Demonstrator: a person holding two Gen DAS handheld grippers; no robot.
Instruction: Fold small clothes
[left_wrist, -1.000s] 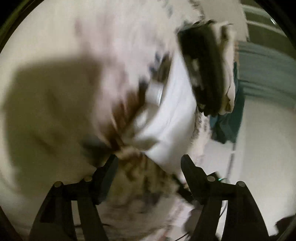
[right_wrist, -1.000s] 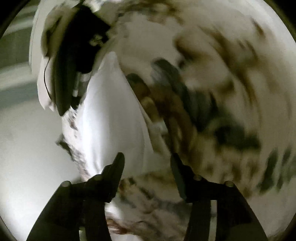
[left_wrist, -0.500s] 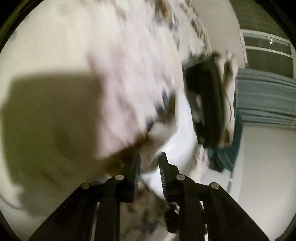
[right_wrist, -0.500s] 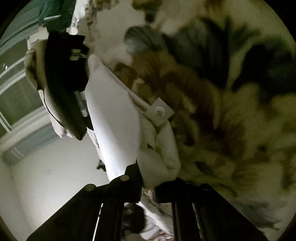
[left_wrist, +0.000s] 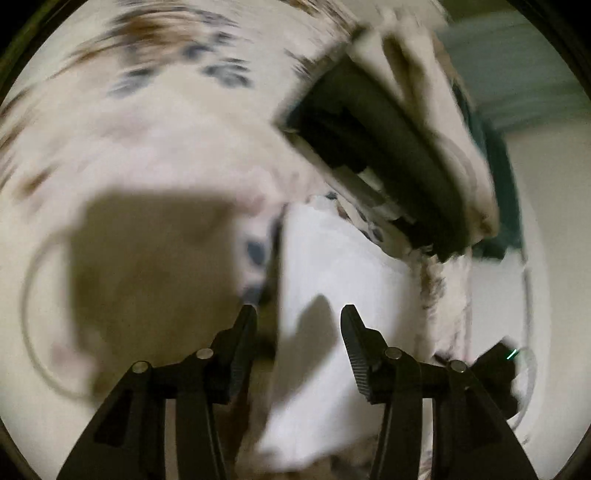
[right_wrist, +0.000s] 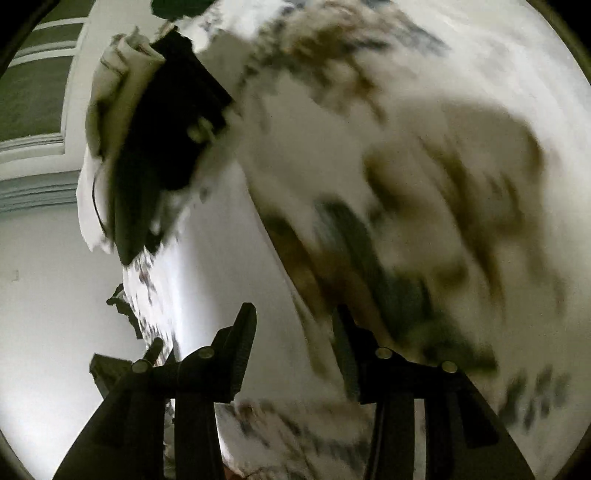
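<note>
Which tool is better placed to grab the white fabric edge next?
Left, probably. The left tool is opening, nothing pinched, with the white fabric and its edge straight ahead. The right tool, also opening, faces blurred patterned cloth.

- Straight ahead of the left gripper lies the white garment; its jaws are opening, with nothing pinched between them.
- Far right in the left view, a dark folded stack rises as the one tall block.
- Left of the garment, the patterned sheet runs flat and shadowed, open for a pass.
- The right gripper, jaws opening too, hovers over the white cloth, free of contact.
- Far left in its view, the same dark stack crowds the way.
- To the right, blurred patterned bedding spreads low and unobstructed.
</note>
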